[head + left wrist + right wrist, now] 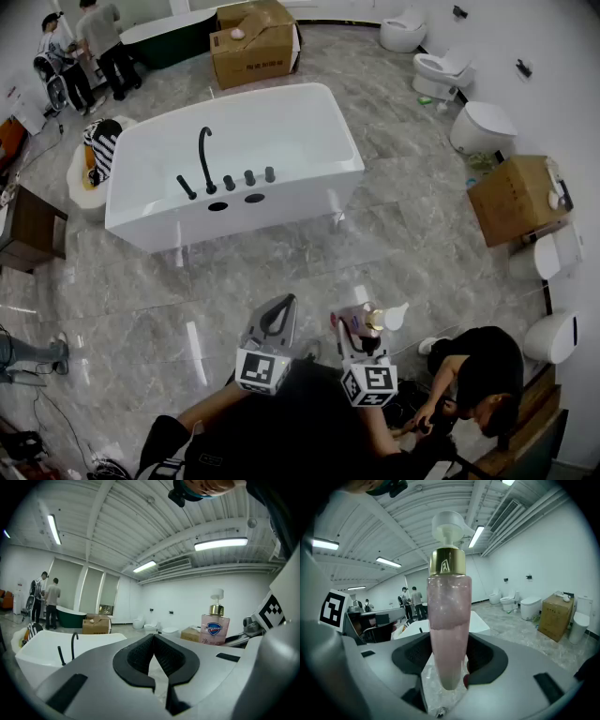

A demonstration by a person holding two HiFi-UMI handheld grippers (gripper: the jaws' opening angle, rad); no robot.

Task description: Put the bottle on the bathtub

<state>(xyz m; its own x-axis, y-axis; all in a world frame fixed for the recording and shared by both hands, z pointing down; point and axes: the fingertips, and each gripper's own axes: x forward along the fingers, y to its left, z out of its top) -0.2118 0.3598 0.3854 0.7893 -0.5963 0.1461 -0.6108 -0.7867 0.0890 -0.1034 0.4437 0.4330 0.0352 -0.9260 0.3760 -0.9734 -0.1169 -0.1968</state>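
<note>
The white bathtub (342, 141) stands in the middle of the marble floor, with a black faucet (204, 155) on its near deck. Both grippers hang well short of it, at the bottom of the head view. My right gripper (361, 323) is shut on a pink pump bottle (375, 319) with a gold collar and white pump; the bottle (447, 634) stands upright between the pads of my right gripper (449, 644). My left gripper (278, 314) is beside it, and its jaws meet with nothing between them (153, 637). The bottle (214, 627) and the tub (47, 644) also show in the left gripper view.
Cardboard boxes sit behind the tub (253, 42) and at the right wall (516, 197). Toilets (483, 127) line the right side. Two people (94, 47) stand at the far left by a dark green tub (169, 37). A person (478, 375) crouches at lower right.
</note>
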